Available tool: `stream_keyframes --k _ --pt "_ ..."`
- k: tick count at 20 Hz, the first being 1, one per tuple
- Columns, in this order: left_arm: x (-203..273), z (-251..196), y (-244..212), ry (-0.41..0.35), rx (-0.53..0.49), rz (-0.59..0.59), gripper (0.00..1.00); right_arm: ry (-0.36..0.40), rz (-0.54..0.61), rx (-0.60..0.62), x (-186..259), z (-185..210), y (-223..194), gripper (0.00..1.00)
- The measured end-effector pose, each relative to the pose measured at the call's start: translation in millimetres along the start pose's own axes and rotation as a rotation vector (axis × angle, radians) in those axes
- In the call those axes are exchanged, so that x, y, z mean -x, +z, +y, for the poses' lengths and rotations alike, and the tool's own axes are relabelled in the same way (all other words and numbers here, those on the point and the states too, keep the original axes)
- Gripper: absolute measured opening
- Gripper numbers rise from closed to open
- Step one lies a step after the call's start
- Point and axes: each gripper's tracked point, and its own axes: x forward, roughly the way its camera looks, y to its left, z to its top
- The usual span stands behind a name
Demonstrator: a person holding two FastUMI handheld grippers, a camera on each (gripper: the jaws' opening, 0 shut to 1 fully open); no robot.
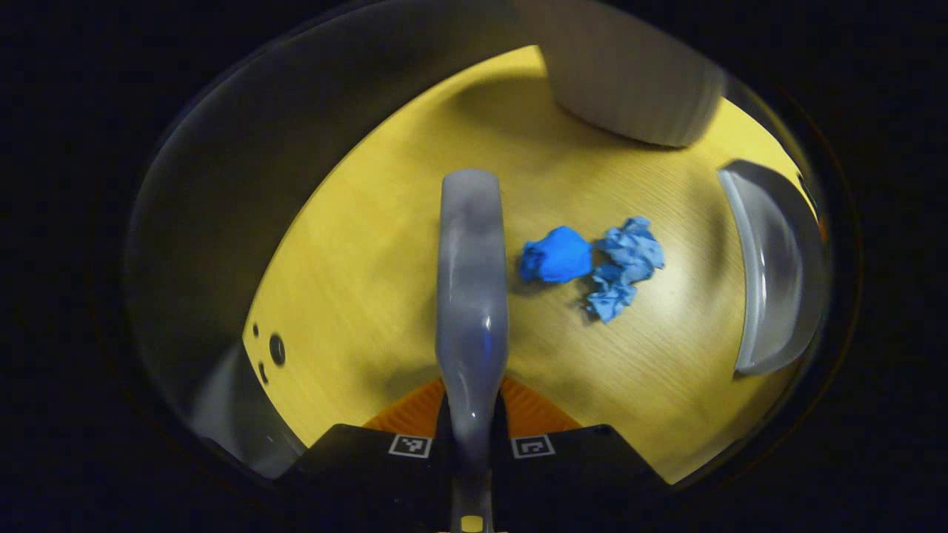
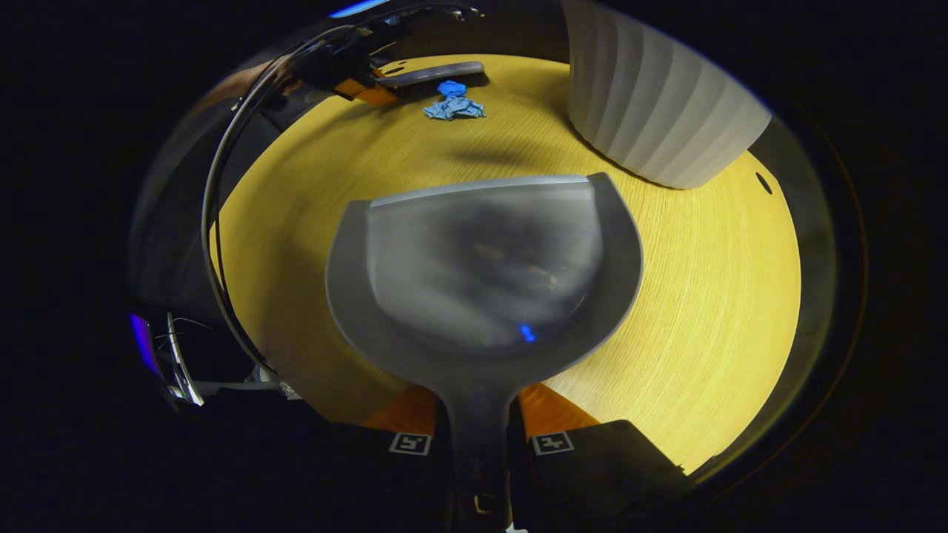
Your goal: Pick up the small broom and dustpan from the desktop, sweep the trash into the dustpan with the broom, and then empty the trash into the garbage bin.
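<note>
In the left gripper view my left gripper [image 1: 472,433] is shut on the handle of the small grey broom [image 1: 472,296], which runs forward over the yellow desktop [image 1: 355,296]. Two crumpled blue scraps [image 1: 592,259] lie just right of the broom's far end. The grey dustpan [image 1: 770,266] shows at the right edge. In the right gripper view my right gripper [image 2: 478,437] is shut on the dustpan [image 2: 481,274] handle, with the pan's mouth facing away. Far ahead lie the blue scraps [image 2: 453,104], the broom [image 2: 433,72] and the left gripper [image 2: 355,74] that holds it.
A white ribbed garbage bin [image 2: 659,104] stands on the desktop at the far right, also seen as the bin [image 1: 629,81] at the top of the left gripper view. A black cable [image 2: 215,222] arcs along the desk's left edge. Small holes [image 1: 275,348] mark the desktop.
</note>
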Motion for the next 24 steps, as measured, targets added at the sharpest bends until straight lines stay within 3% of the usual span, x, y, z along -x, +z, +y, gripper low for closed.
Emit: stream_keyframes --k 3,4,5,7,14,19,24 --pt "2.4 -16.8 9.1 -0.047 -0.085 -0.008 0.27 -0.008 -0.007 0.015 -1.6 -2.7 1.5 0.34" --pt "7.7 -22.4 13.5 -0.059 -0.089 -0.012 0.25 -0.009 -0.005 0.021 -2.0 -3.7 1.2 0.27" --pt "11.5 -28.9 16.3 -0.079 -0.090 -0.014 0.25 -0.010 -0.004 0.024 -1.5 -4.6 1.1 0.34" --pt "20.5 -37.4 18.6 -0.122 -0.097 -0.013 0.25 -0.001 0.002 0.030 -2.2 -3.2 0.3 0.34" --pt "48.0 -145.7 11.8 -0.281 -0.039 0.020 0.25 0.016 -0.002 0.053 -2.6 -3.5 -0.6 0.34" --pt "69.7 -196.9 5.6 -0.382 0.117 0.073 0.25 0.017 -0.029 0.059 -3.7 -3.1 5.1 0.34" --pt "92.0 -221.4 10.8 -0.423 0.288 0.027 0.25 0.016 -0.074 0.044 -7.9 -2.4 11.5 0.34"
